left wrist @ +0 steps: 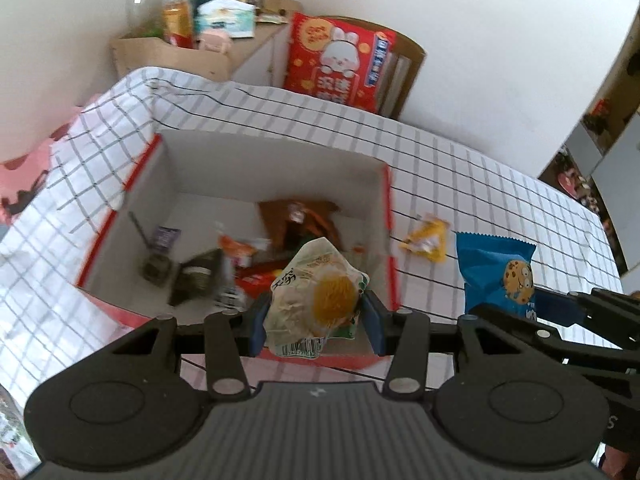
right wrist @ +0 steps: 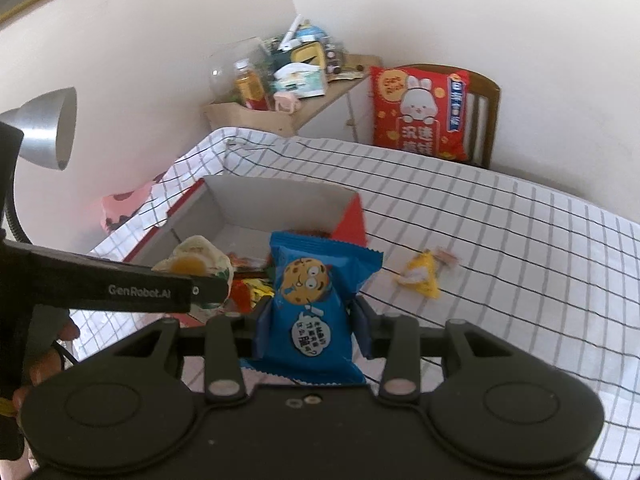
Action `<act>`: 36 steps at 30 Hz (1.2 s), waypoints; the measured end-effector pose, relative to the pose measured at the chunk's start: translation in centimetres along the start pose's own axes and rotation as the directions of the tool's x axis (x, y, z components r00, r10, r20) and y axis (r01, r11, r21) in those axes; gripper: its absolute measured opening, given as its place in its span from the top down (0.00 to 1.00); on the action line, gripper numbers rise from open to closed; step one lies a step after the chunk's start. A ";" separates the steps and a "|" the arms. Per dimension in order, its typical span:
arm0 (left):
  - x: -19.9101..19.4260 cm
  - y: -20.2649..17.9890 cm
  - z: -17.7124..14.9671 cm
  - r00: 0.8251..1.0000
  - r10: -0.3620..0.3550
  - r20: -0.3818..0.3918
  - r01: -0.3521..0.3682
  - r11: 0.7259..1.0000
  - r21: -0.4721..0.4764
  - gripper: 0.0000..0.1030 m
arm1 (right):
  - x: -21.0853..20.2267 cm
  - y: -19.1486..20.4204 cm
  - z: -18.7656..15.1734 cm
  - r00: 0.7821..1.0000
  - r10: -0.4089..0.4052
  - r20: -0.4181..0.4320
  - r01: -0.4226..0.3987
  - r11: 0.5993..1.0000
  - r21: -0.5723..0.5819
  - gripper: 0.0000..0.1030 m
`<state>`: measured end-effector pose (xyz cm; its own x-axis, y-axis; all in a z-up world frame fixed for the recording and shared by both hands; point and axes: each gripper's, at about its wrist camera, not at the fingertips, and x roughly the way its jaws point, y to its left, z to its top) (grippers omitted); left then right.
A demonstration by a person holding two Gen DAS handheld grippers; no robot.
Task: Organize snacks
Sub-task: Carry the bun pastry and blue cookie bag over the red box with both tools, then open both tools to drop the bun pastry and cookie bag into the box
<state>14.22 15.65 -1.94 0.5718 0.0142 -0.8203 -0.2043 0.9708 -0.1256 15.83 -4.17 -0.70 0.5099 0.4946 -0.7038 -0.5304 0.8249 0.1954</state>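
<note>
My left gripper is shut on a pale pastry packet with a yellow centre, held above the near rim of a red-sided cardboard box. Several snack packets lie inside the box. My right gripper is shut on a blue cookie packet, to the right of the box. In the left wrist view the same blue cookie packet shows at the right. The left gripper with the pastry packet appears at the left of the right wrist view. A small yellow triangular snack lies on the cloth.
A white checked cloth covers the table. Behind it stand a wooden chair with a red rabbit cushion and a cluttered wooden shelf with bottles and tissues. A silver lamp head hangs at the left. A person's hand shows there.
</note>
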 end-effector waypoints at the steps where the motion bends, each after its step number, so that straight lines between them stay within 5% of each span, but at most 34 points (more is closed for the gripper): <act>1: 0.0 0.6 0.2 1.000 0.007 0.005 -0.007 1.000 -0.003 0.55 | 0.4 0.5 0.2 1.000 0.003 0.000 -0.003 1.000 -0.005 0.62; 20: 5.4 11.7 2.9 0.987 0.141 -0.079 -0.148 0.984 -0.098 0.54 | 10.9 6.1 2.7 0.993 -0.053 -0.107 0.046 0.996 -0.072 0.61; 36: 10.5 12.3 2.7 0.977 0.153 -0.149 -0.167 0.982 -0.084 0.54 | 16.4 5.6 2.2 0.976 -0.106 -0.189 0.092 0.992 -0.086 0.61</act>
<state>19.85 28.43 -10.63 0.4085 0.1270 -0.9039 -0.3630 0.9312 -0.0332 22.73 9.18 -9.61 0.4259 0.3431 -0.8372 -0.5375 0.8403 0.0710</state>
